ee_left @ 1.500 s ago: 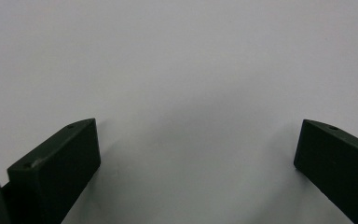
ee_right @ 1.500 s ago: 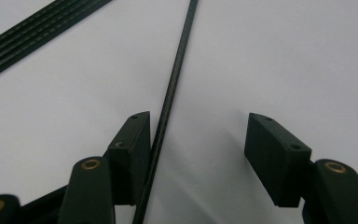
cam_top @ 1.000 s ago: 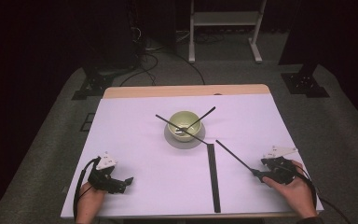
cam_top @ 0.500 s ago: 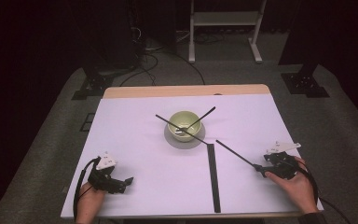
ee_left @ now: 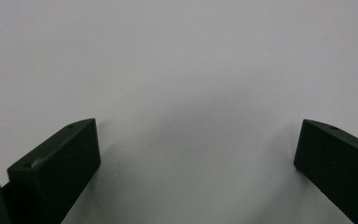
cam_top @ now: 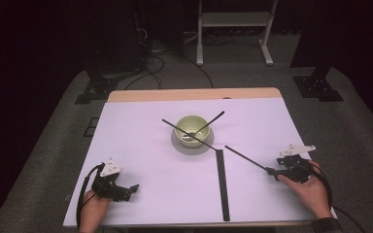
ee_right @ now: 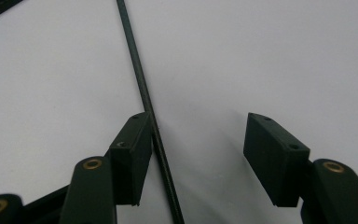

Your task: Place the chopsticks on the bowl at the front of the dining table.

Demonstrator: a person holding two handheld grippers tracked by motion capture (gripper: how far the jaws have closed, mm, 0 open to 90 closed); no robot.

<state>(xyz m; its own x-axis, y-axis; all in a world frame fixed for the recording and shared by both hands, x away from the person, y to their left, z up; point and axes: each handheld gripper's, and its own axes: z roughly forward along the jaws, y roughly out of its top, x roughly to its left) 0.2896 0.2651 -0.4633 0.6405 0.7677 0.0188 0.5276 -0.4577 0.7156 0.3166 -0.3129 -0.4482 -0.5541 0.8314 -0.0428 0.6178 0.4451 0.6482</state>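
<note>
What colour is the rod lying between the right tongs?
Black. The rod shows best in the right gripper view, lying on the white table.

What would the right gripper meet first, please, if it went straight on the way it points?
Likely nothing new: the right gripper already straddles the thin black rod, jaws open. Further along that line sits the bowl, though depth is unclear.

A dark room: grey carpet (cam_top: 369,121), a white metal stand (cam_top: 233,29), cables (cam_top: 150,53) on the floor.

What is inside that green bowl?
Two black sticks lean crossed in the bowl, ends jutting over its rim. A small pale thing lies at the bottom, too blurred to name.
</note>
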